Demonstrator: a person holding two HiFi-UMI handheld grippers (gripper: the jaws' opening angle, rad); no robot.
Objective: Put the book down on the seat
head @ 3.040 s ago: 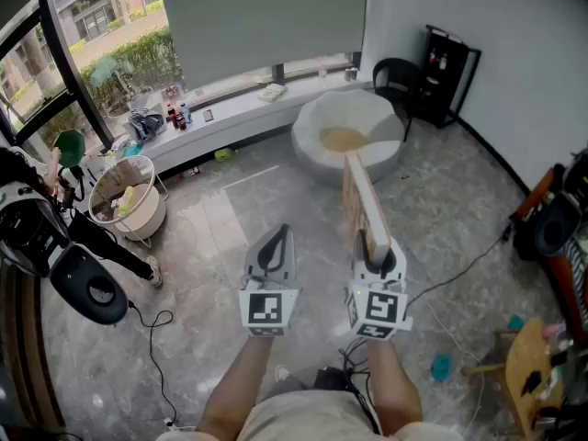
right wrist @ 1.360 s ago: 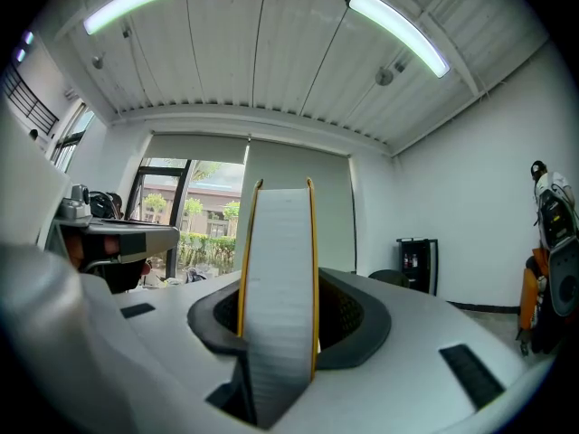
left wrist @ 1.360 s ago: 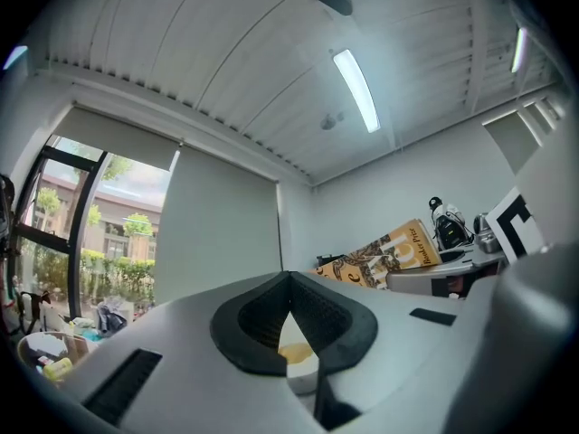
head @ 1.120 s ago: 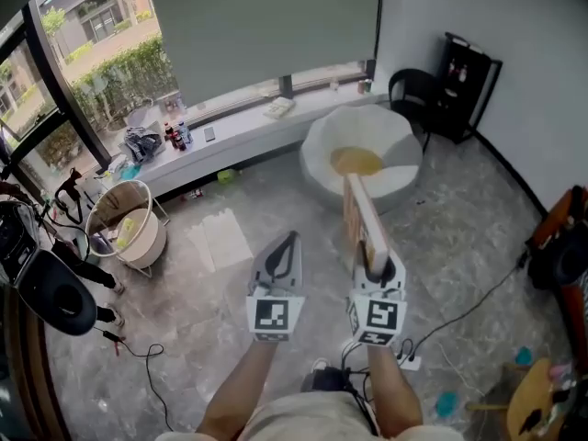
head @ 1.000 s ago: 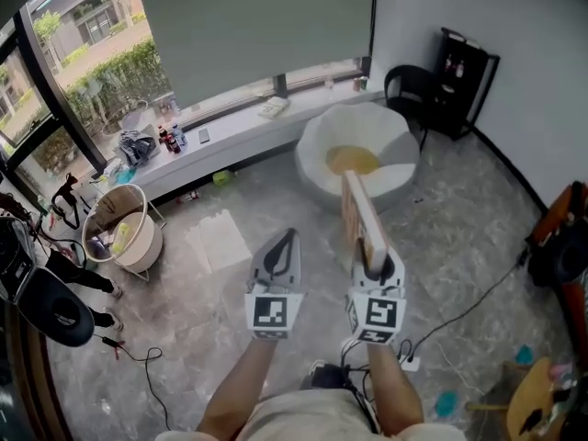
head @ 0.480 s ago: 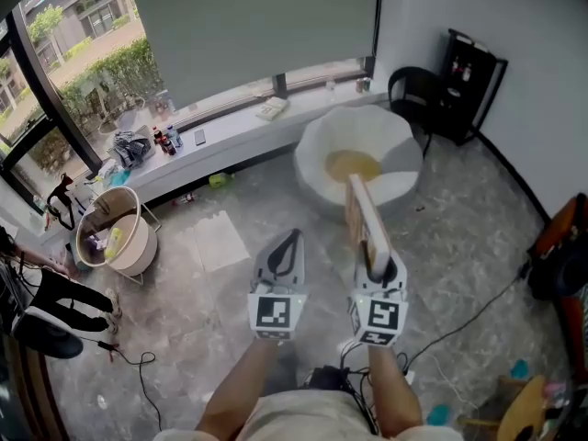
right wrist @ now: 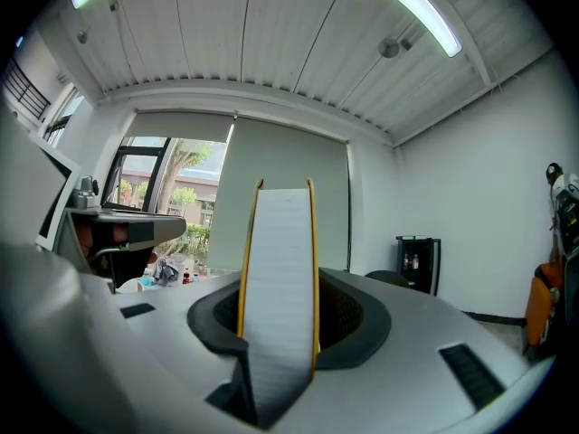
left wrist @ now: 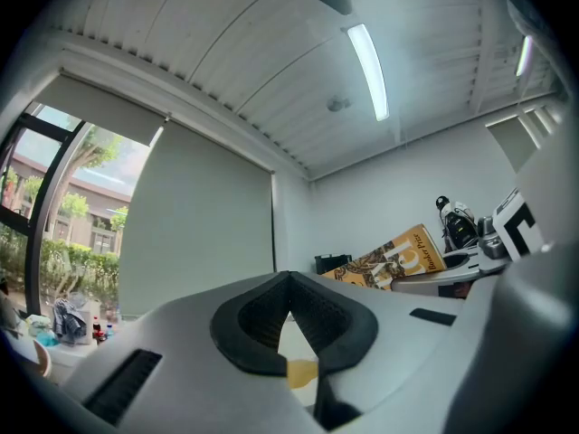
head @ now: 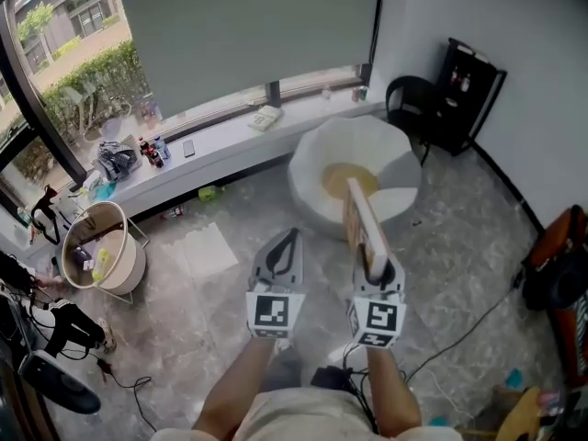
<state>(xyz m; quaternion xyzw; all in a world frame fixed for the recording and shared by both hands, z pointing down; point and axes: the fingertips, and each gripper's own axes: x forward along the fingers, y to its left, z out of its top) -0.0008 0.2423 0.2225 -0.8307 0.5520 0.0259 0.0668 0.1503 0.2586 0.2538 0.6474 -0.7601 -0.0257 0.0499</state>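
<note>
My right gripper (head: 377, 266) is shut on the lower edge of a thick book (head: 362, 219) with an orange cover, held upright on its edge. In the right gripper view the white page block (right wrist: 280, 278) stands between the jaws of that gripper (right wrist: 279, 319). My left gripper (head: 286, 237) hangs beside it, shut and empty, its tips meeting in the left gripper view (left wrist: 289, 280). That view also has the book's cover (left wrist: 391, 258) at the right. The seat (head: 390, 159), a round white floor chair with a yellow cushion (head: 336, 180), lies just beyond the book.
A black chair (head: 411, 96) and a black shelf (head: 469, 83) stand behind the seat by the wall. The windowsill (head: 230, 136) holds bottles (head: 149, 149) and small items. A round basket (head: 99, 257) is at the left. Cables (head: 459, 324) run over the floor at right.
Both grippers and the book have moved forward toward the seat, which now lies closer and more directly ahead. The basket and windowsill have slid leftward. The grip on the book is unchanged.
</note>
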